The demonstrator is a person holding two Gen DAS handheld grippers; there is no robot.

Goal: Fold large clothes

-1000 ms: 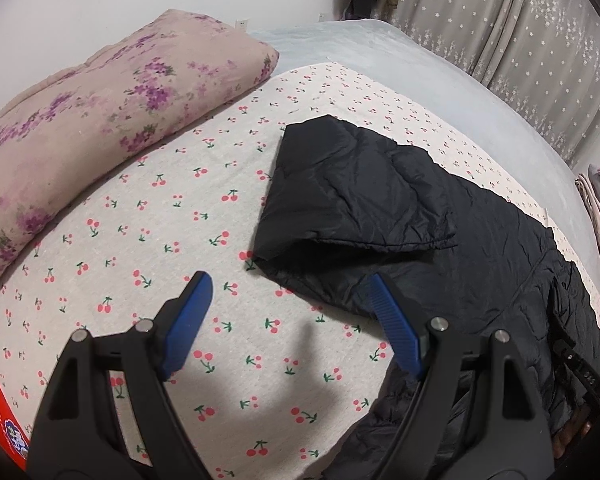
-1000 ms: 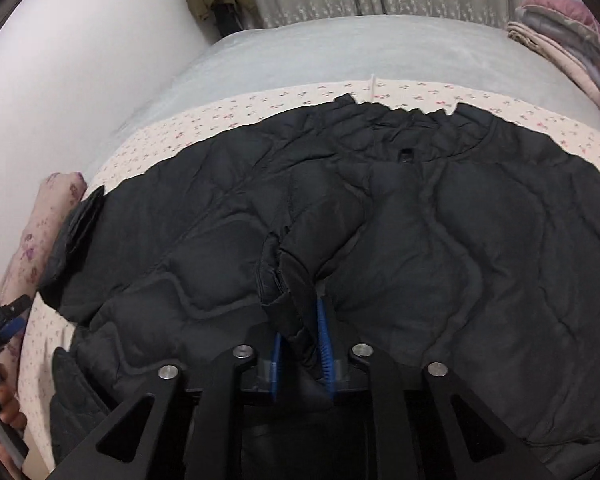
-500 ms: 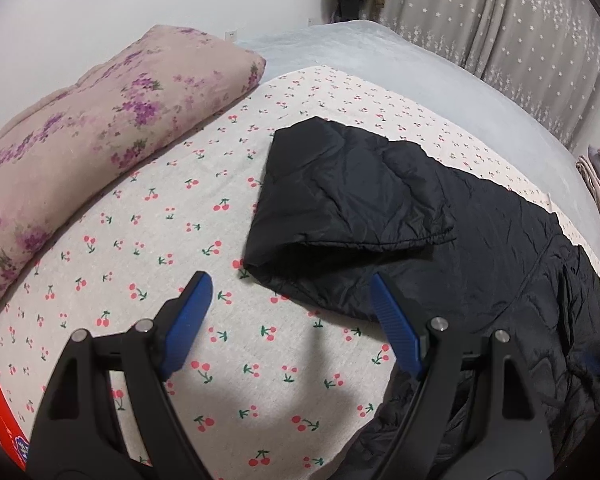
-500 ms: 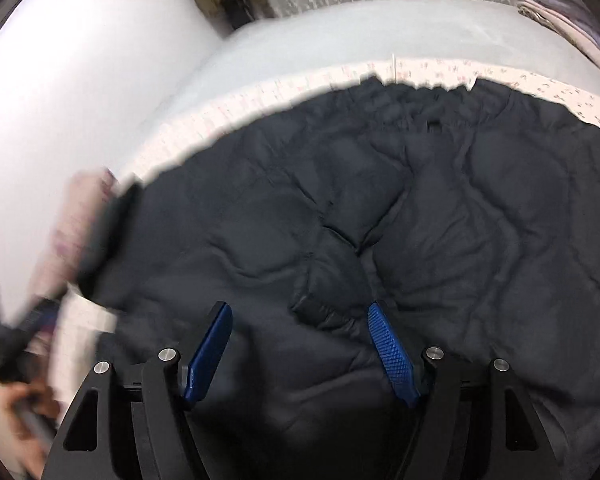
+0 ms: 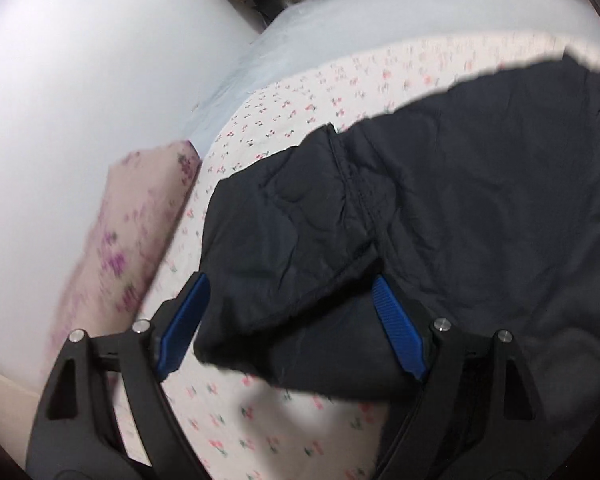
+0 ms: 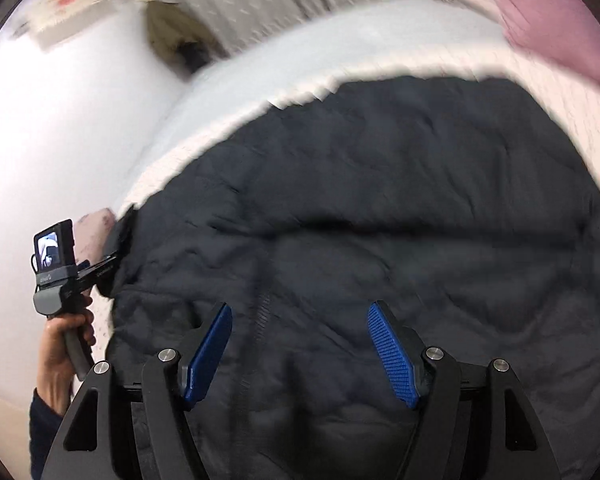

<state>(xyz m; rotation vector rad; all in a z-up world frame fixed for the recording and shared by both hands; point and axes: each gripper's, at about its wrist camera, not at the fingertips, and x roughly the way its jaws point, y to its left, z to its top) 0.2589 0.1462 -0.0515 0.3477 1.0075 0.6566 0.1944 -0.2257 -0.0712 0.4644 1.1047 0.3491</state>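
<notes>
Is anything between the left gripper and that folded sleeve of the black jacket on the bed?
Nothing visible. The left gripper is open, and the sleeve of the black jacket lies straight ahead between its blue pads, with only cherry-print sheet around it.

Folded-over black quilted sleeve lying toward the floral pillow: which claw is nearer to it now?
Left. The left claw is open with that black quilted sleeve between its blue pads. The right claw is open over the black jacket's middle, further from it.
</notes>
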